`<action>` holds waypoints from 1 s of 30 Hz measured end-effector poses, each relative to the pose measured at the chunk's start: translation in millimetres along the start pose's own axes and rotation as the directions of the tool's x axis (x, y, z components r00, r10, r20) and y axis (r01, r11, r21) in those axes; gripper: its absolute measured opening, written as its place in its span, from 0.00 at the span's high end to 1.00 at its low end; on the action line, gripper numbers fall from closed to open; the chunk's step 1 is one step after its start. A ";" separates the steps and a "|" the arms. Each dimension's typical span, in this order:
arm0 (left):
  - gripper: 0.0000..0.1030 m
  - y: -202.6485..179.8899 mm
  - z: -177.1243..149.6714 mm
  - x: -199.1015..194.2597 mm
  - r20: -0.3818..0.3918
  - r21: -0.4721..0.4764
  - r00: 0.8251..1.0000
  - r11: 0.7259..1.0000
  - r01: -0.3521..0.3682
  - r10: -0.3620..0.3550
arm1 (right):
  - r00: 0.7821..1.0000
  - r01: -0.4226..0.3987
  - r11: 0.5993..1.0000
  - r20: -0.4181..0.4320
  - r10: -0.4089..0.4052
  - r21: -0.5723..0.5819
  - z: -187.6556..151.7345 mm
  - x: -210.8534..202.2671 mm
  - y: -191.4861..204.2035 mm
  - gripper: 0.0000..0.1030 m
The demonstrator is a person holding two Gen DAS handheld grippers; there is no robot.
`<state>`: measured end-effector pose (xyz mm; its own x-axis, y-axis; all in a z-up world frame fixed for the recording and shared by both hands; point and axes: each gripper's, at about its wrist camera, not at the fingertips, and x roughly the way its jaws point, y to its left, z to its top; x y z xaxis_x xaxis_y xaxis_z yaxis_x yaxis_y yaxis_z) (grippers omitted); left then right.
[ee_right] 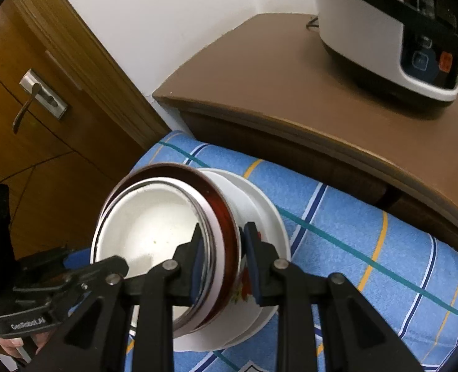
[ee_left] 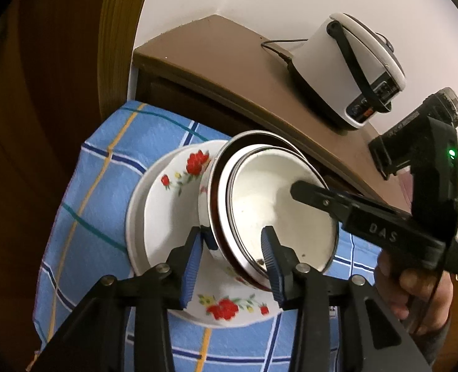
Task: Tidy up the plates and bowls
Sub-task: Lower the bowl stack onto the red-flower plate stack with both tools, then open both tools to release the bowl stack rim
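Small room corner: white walls, wooden door (ee_right: 42,99) at the left, brown cabinet (ee_left: 229,71) with a white rice cooker (ee_left: 353,68) on top. In front of the cabinet sits a worktop under a blue checked cloth (ee_left: 104,186).

Near the cloth's middle, toward the cabinet-side edge, a floral plate (ee_left: 170,186) lies flat. On it stands a nested stack: an outer bowl (ee_right: 244,204) with a dark red rim band and flower print, and an inner bowl (ee_left: 275,192) with a white inside and a metal rim. The stack is tipped, its mouth turned toward the cameras rather than straight up.

Left gripper (ee_left: 233,248): the jaws straddle the near wall of the stack, one blue pad outside, one inside the inner bowl. A gap shows at the outer pad, so the jaws are part-open, not clamping.

Right gripper (ee_right: 224,241): the jaws are narrow, closed on the rims of both bowls at the stack's right side, one pad inside and one on the outer wall. A hand (ee_left: 421,291) holds its grip.
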<state>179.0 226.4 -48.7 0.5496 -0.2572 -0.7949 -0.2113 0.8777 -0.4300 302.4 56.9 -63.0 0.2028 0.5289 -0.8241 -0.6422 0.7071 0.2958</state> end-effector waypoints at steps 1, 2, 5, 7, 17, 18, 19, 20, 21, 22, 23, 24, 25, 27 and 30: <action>0.60 -1.2 -2.8 -1.8 0.000 0.004 1.000 1.000 0.000 0.000 | 1.000 0.001 1.000 -0.013 -0.001 -0.018 -1.4 -0.1 1.2 0.76; 0.60 -3.0 -6.2 -3.6 -0.001 0.010 1.000 1.000 0.002 -0.002 | 1.000 -0.003 1.000 -0.021 0.002 -0.021 -2.8 -0.9 0.4 0.76; 0.58 -5.2 -13.1 -5.2 -0.004 0.023 1.000 1.000 0.013 -0.013 | 0.999 -0.013 1.000 -0.034 0.012 -0.028 -6.6 -2.4 -1.5 0.76; 0.58 0.2 -12.7 -0.3 -0.011 0.004 1.000 1.000 0.025 -0.025 | 1.000 -0.011 1.000 -0.020 0.011 -0.021 -6.9 -3.5 -1.4 0.77; 0.57 -6.9 -14.9 -7.7 0.115 0.078 0.990 0.992 -0.095 0.085 | 0.998 0.001 1.000 0.067 0.001 -0.024 -12.2 -8.6 1.2 0.67; 0.57 -8.7 -16.3 -12.1 0.148 0.089 0.983 0.989 -0.119 0.105 | 0.996 0.017 1.000 0.089 -0.015 -0.024 -14.4 -12.5 1.0 0.62; 0.57 -11.7 -18.1 -18.5 0.194 0.104 0.971 0.982 -0.159 0.137 | 0.992 0.039 0.999 0.121 -0.036 -0.023 -17.3 -18.4 0.3 0.55; 0.55 -12.8 -19.1 -23.0 0.224 0.112 0.962 0.977 -0.182 0.154 | 0.988 0.058 0.998 0.146 -0.054 -0.019 -19.7 -23.4 -0.4 0.52; 0.54 -15.4 -20.8 -29.4 0.260 0.119 0.950 0.971 -0.208 0.171 | 0.983 0.079 0.997 0.170 -0.075 -0.019 -22.2 -28.5 -0.6 0.50; 0.52 -16.1 -21.0 -33.6 0.283 0.124 0.942 0.967 -0.221 0.179 | 0.974 0.109 0.994 0.200 -0.102 -0.021 -25.9 -35.5 -0.2 0.48; 0.45 -19.0 -22.5 -39.2 0.312 0.129 0.932 0.963 -0.235 0.185 | 0.960 0.151 0.988 0.243 -0.140 -0.025 -31.3 -44.6 1.1 0.46; 0.38 -20.9 -23.6 -43.3 0.334 0.132 0.924 0.962 -0.240 0.185 | 0.948 0.178 0.984 0.272 -0.164 -0.028 -35.6 -51.1 2.0 0.44; 0.37 -23.4 -25.0 -47.8 0.360 0.135 0.915 0.961 -0.243 0.181 | 0.936 0.202 0.979 0.300 -0.183 -0.030 -40.4 -57.7 2.8 0.41; 0.36 -30.5 -27.9 -54.4 0.397 0.153 0.901 0.956 -0.251 0.173 | 0.912 0.237 0.971 0.350 -0.214 -0.023 -49.5 -70.9 3.3 0.38; 0.36 -40.3 -30.7 -58.5 0.419 0.173 0.893 0.951 -0.255 0.163 | 0.869 0.283 0.959 0.425 -0.254 -0.006 -64.8 -91.7 3.7 0.36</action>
<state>130.6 193.6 2.0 0.7954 0.0829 -0.6004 -0.2014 0.9705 -0.1328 233.5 -19.4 -17.6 0.6533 0.4797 -0.5857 -0.5631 0.8250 0.0476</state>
